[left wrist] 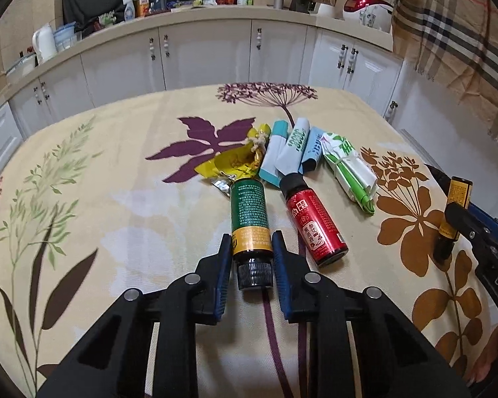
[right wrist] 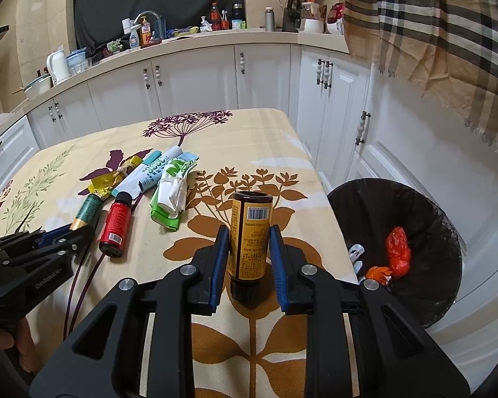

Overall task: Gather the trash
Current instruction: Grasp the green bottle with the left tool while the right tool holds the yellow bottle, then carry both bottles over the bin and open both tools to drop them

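On the flowered tablecloth [left wrist: 123, 172] we had the trash in a loose cluster, and we place everything by the red bottle [left wrist: 315, 222] lying at its middle. Just left of the red bottle lay the green bottle [left wrist: 250, 219], cap toward us; our left gripper [left wrist: 251, 248] had its blue pads pressed on both sides of the bottle's yellow band, near the cap, with the bottle resting on the cloth. Beyond the red bottle we saw a yellow foil wrapper [left wrist: 235, 162], several blue-and-white packets [left wrist: 292, 149] and a green-and-white wrapper [left wrist: 348, 172]. Well to the right of the red bottle, our right gripper [right wrist: 249, 248] held a yellow bottle [right wrist: 250, 232] clamped between its pads, cap toward the camera. Farther right again, past the table edge, stood a black-lined bin [right wrist: 425, 212] with orange scraps [right wrist: 396, 252] inside.
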`<state>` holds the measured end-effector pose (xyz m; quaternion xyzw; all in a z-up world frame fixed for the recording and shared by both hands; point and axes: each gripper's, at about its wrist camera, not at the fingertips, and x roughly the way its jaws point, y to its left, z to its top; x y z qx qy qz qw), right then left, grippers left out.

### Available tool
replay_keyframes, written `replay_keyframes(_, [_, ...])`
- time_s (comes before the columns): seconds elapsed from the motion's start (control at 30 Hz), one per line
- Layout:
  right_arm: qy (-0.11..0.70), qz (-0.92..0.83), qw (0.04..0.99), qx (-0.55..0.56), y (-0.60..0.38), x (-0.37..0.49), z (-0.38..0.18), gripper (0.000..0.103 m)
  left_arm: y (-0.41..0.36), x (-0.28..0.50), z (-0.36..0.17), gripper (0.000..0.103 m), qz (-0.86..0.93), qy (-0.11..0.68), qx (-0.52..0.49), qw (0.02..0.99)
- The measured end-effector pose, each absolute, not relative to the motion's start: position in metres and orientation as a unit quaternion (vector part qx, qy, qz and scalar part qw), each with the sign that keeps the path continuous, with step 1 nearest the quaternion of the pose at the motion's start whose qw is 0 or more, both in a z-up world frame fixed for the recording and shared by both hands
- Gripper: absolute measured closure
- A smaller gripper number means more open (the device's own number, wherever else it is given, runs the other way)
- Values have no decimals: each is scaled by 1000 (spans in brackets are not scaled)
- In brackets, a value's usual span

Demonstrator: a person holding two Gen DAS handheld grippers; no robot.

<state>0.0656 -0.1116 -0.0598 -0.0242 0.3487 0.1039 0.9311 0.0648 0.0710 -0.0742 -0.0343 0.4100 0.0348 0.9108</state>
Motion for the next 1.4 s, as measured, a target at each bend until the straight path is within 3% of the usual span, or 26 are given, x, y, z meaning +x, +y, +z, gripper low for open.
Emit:
replay_keyframes(0.33, [342,87,935,-28,-122,63,-55,79,58,49,-51,78,21,372,-18,928])
replay_keyframes(0.87, [309,-20,951,-8,-218,80,-41,79,-58,83,-25,78,-99,311,31,945])
replay_keyframes(1.4, [315,-86,945,15,-288,114,-63,79,-151,134,-42,78,-151,313,82,934])
